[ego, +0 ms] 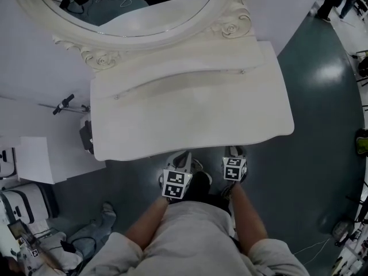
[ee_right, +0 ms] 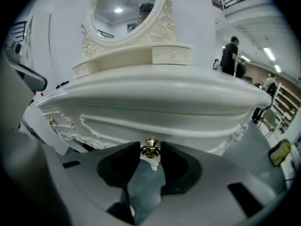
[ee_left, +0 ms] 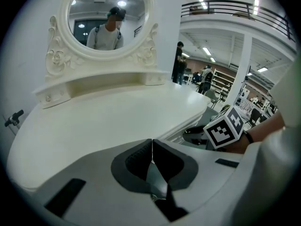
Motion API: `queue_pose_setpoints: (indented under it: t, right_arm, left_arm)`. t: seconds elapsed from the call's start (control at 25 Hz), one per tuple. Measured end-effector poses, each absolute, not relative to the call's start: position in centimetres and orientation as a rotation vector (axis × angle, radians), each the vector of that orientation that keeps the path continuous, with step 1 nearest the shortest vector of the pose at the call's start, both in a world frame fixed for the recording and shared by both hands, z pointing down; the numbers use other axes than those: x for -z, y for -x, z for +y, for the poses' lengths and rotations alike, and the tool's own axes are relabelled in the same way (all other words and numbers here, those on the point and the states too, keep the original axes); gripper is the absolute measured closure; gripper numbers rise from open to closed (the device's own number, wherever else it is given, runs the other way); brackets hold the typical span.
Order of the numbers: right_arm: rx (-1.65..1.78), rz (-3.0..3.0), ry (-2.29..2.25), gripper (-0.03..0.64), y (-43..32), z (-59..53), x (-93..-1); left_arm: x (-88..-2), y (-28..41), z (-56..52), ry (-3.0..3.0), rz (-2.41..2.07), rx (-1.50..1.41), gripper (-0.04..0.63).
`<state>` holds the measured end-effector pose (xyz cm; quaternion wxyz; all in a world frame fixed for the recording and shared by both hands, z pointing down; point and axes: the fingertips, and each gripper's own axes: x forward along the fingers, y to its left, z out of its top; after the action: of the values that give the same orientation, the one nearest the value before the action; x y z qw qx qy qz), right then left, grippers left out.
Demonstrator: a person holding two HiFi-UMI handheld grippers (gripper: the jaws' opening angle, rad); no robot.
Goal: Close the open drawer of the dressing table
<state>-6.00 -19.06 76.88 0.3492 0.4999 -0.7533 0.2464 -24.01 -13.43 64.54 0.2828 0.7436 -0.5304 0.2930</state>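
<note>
The white dressing table [ego: 190, 108] fills the head view from above. Both grippers sit at its front edge. My right gripper [ee_right: 150, 152] is shut on a small gold drawer knob [ee_right: 151, 148] on the carved drawer front [ee_right: 141, 126] just under the tabletop. In the head view the tabletop hides the drawer, so how far out it stands cannot be told. My left gripper [ee_left: 152, 158] is shut with nothing between its pads, level with the tabletop edge [ee_left: 94, 126]. From above, the left gripper [ego: 183, 158] is beside the right gripper [ego: 234, 152].
An oval mirror [ego: 126, 4] and a raised shelf with small drawers [ee_right: 171, 54] stand at the table's back. A second gold knob [ee_right: 49, 122] shows at the left of the front. A tripod [ego: 66, 104] and cases [ego: 23, 203] stand left. People walk at the right rear [ee_right: 233, 51].
</note>
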Motion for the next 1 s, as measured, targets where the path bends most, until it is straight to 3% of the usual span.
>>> queue_pose_setpoints:
  t: [0.64, 1.0]
  right_arm:
    - [-0.642, -1.928, -1.124, 0.471, 6.4, -18.9, -77.1]
    - [-0.543, -2.026, -1.087, 0.46, 5.5, -14.5, -72.0]
  left_arm:
    - [-61.6, 23.7, -14.1, -2.047, -1.443, -0.788, 0.583]
    - [-58.9, 20.0, -12.5, -2.037, -1.521, -0.677, 0.583]
